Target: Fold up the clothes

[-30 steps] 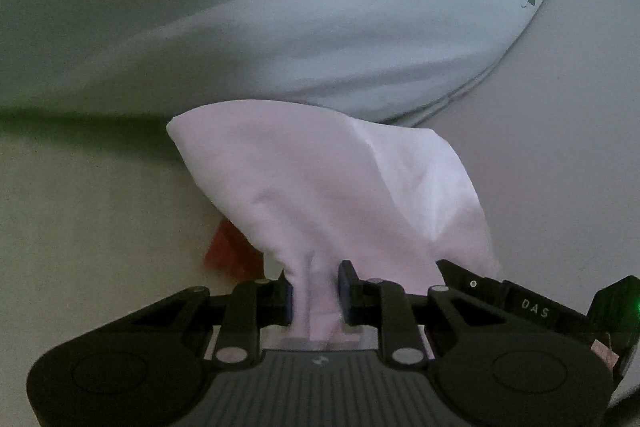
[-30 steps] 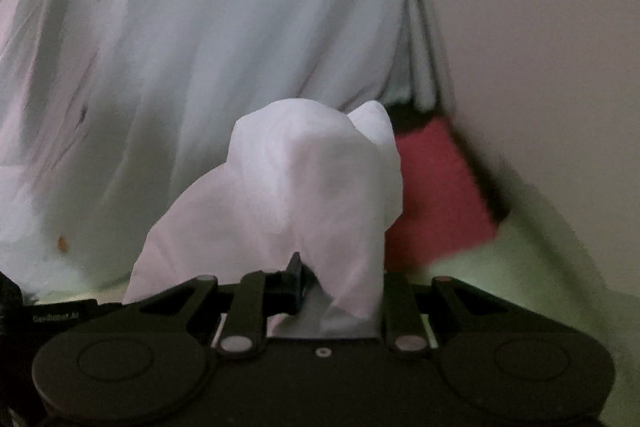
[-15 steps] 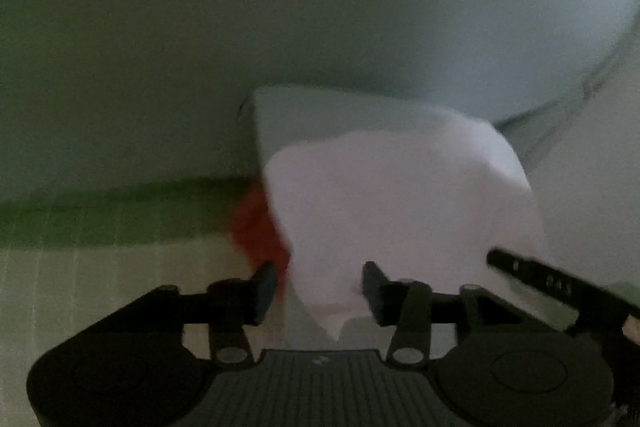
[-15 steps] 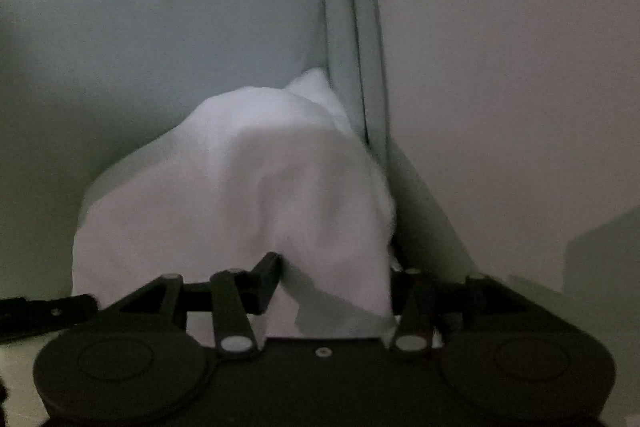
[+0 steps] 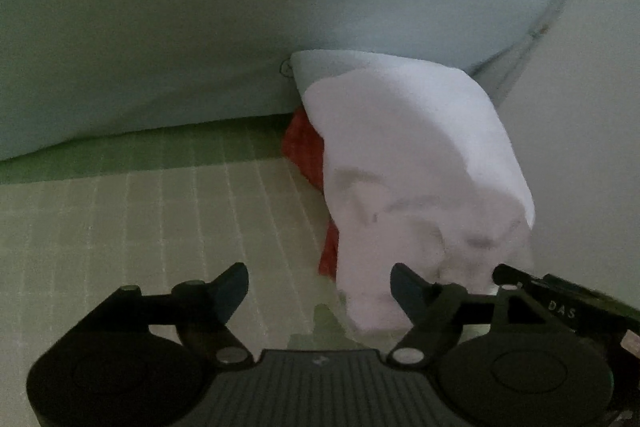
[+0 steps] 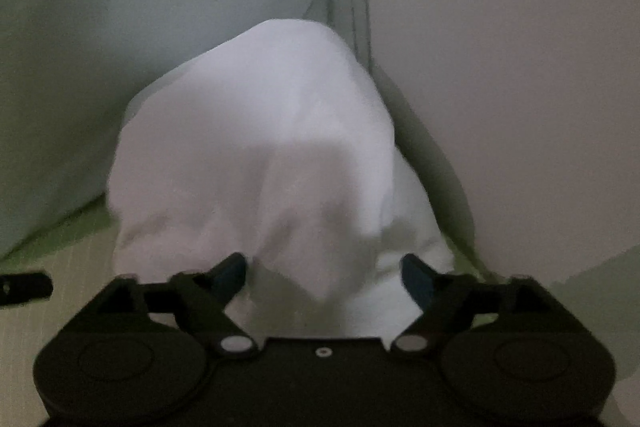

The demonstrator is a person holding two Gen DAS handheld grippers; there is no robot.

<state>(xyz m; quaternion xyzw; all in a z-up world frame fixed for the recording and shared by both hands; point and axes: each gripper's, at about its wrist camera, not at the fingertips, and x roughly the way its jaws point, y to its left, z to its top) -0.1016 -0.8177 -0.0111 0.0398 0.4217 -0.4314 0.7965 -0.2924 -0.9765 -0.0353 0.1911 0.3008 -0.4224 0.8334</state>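
Left gripper and right gripper jaws opening wide, white garment dropping free mid-frame; fold laid, flattening probably left.

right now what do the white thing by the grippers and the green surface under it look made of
White cloth: soft thin woven fabric, probably cotton, matte; it slumps in loose folds and creases. Green surface: likely a rubbery or vinyl cutting mat, matte, printed with a pale grid of lines; too dim to be sure.
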